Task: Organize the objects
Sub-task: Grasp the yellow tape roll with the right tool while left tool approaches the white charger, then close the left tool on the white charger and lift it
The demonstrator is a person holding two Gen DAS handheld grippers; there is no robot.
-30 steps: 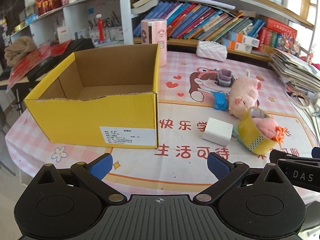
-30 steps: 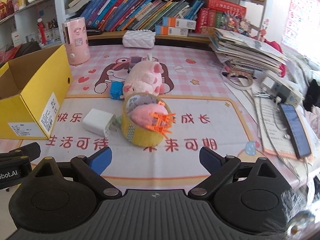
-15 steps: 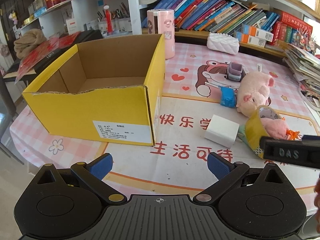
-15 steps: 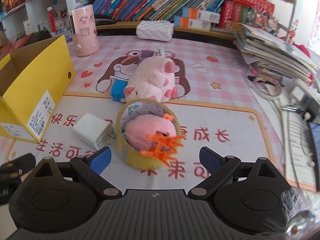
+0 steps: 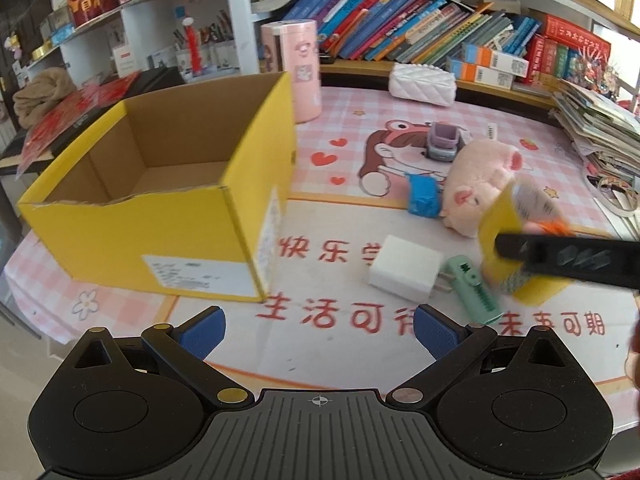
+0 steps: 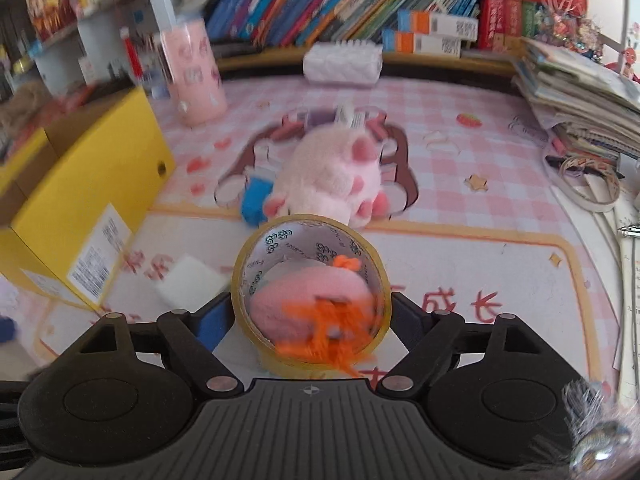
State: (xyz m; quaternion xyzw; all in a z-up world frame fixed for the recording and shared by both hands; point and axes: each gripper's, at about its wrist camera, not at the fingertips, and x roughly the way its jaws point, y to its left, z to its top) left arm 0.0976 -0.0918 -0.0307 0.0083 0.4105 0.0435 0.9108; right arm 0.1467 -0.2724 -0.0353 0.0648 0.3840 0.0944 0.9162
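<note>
**Closing on the tape roll beside the yellow box**

Bookshelves packed with leaning spines close off the back of the room, and below them a worktop (image 5: 500,120) wears a pink checked cloth printed with a cartoon figure and red characters. Take the yellow box (image 5: 168,216) as the landmark: it sits open and empty. Right of it lie a white block (image 5: 406,268), then a green clip (image 5: 474,288), then the tape roll (image 6: 310,292), which stands on its edge with a pink soft toy (image 6: 308,308) and something orange and spiky tucked inside. Farther right and back from the box rest a plush pig (image 6: 332,176) and a small blue thing (image 6: 256,196).

The right claw (image 6: 310,320) straddles the roll and its jaws are closing on it; whether the pads press yet is hidden by blur. A square grip across the roll's flat faces, low and centred, should keep the stuffed contents from spilling on the way over to the box. The left claw (image 5: 318,326) hangs spread and empty just in front of the box, free to steady it.
</note>
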